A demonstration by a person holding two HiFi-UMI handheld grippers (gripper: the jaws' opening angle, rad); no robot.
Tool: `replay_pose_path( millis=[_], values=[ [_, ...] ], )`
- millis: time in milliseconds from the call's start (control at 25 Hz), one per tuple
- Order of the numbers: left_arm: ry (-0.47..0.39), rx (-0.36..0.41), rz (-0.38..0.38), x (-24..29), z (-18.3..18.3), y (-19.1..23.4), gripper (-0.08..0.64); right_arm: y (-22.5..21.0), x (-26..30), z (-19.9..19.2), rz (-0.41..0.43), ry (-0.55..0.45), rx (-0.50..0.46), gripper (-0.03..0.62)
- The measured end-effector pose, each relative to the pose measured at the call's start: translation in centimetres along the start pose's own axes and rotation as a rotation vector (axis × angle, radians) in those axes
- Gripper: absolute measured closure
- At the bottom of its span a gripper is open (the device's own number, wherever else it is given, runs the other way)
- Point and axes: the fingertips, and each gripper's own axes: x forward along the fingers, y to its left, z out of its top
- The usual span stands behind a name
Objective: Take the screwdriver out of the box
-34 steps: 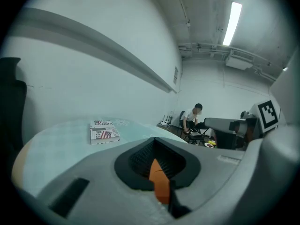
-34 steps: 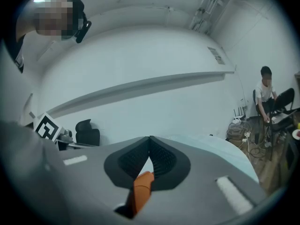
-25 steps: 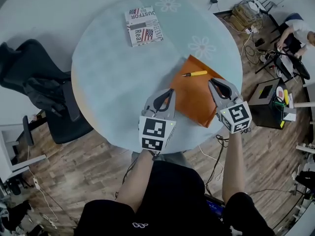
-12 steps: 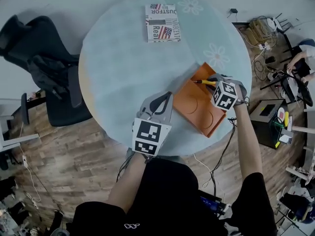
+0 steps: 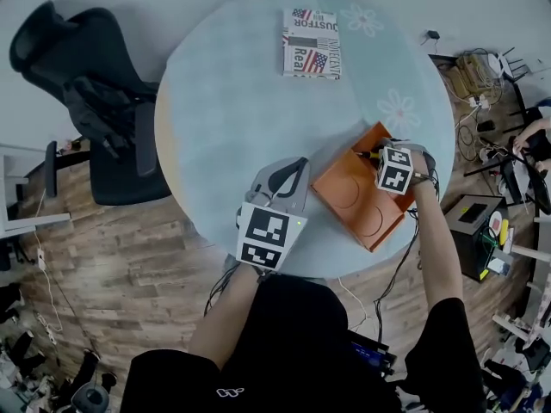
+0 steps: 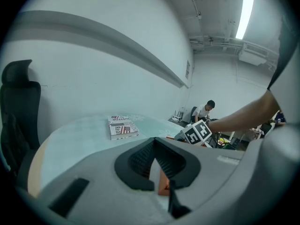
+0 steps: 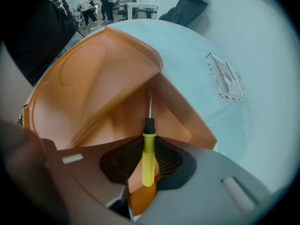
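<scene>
The orange box (image 5: 357, 198) lies open on the right side of the round table (image 5: 232, 101). Its walls (image 7: 108, 78) fill the right gripper view. My right gripper (image 5: 374, 156) reaches into the box's far corner and is shut on the yellow handle of the screwdriver (image 7: 148, 150). The thin shaft points ahead toward the box wall. In the head view only a dark bit of the screwdriver (image 5: 365, 154) shows. My left gripper (image 5: 288, 169) rests shut and empty over the table just left of the box; its jaws (image 6: 159, 165) meet.
A book with a flag cover (image 5: 312, 43) lies at the table's far side. A black office chair (image 5: 95, 101) stands left of the table. Cables and equipment (image 5: 482, 222) crowd the floor at right, where a person (image 6: 204, 110) sits.
My right gripper moved forward from the box's near edge into the box and shut on the screwdriver. The left gripper stayed near the box. The head view shifted.
</scene>
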Motion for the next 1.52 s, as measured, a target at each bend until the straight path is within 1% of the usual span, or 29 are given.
replay_pose_path(
  millis=[120,200,280,360,440,520,600,760,840,920,1040,1120,1200,1280,1400,1520],
  values=[
    [-0.011,0.018,-0.024,0.2,0.7,-0.9,0.557,-0.1,0.0,0.0,-0.001,-0.013,0.045,0.504],
    [-0.015,0.03,-0.043,0.1,0.9,-1.8,0.557,-0.1,-0.5,-0.4,-0.032,-0.019,0.081,0.506],
    [-0.019,0.033,-0.052,-0.1,0.8,-2.5,0.557,0.0,-1.8,-0.9,-0.092,-0.047,0.117,0.506],
    [-0.029,0.036,-0.06,-0.3,0.8,-3.1,0.557,-0.2,-3.9,-1.1,-0.177,-0.107,0.175,0.506],
    [-0.043,0.041,-0.073,-0.4,0.9,-3.7,0.557,-0.9,-7.0,-0.8,-0.274,-0.218,0.284,0.506],
    [-0.057,0.045,-0.088,-0.3,1.2,-4.5,0.557,-1.7,-10.6,-0.1,-0.365,-0.359,0.417,0.506],
    [-0.079,0.048,-0.1,-0.1,2.0,-5.1,0.557,-2.4,-14.8,0.8,-0.445,-0.504,0.53,0.506],
    [-0.161,0.052,-0.118,0.7,5.3,-6.2,0.557,-2.9,-24.1,2.6,-0.581,-0.772,0.668,0.506],
    [-0.216,0.054,-0.121,1.1,8.0,-6.9,0.557,-2.5,-28.5,2.7,-0.639,-0.907,0.755,0.506],
    [-0.275,0.05,-0.115,1.4,11.3,-7.8,0.557,-2.2,-32.5,2.2,-0.691,-1.038,0.862,0.505],
    [-0.348,0.042,-0.103,1.1,15.6,-9.6,0.557,-1.0,-36.7,0.7,-0.768,-1.179,1.039,0.505],
    [-0.367,0.051,-0.099,0.7,16.6,-11.1,0.557,0.5,-38.4,-0.3,-0.81,-1.272,1.147,0.505],
    [-0.361,0.076,-0.106,0.4,16.2,-12.4,0.557,2.3,-39.1,-1.0,-0.841,-1.35,1.224,0.505],
    [-0.341,0.105,-0.119,0.2,15.0,-13.4,0.557,3.8,-39.0,-1.5,-0.857,-1.374,1.257,0.505],
    [-0.31,0.123,-0.133,0.2,13.3,-14.2,0.557,5.1,-37.7,-1.8,-0.845,-1.337,1.275,0.505],
    [-0.289,0.132,-0.136,0.4,12.2,-14.2,0.557,5.7,-36.4,-1.5,-0.826,-1.305,1.279,0.505]
  ],
)
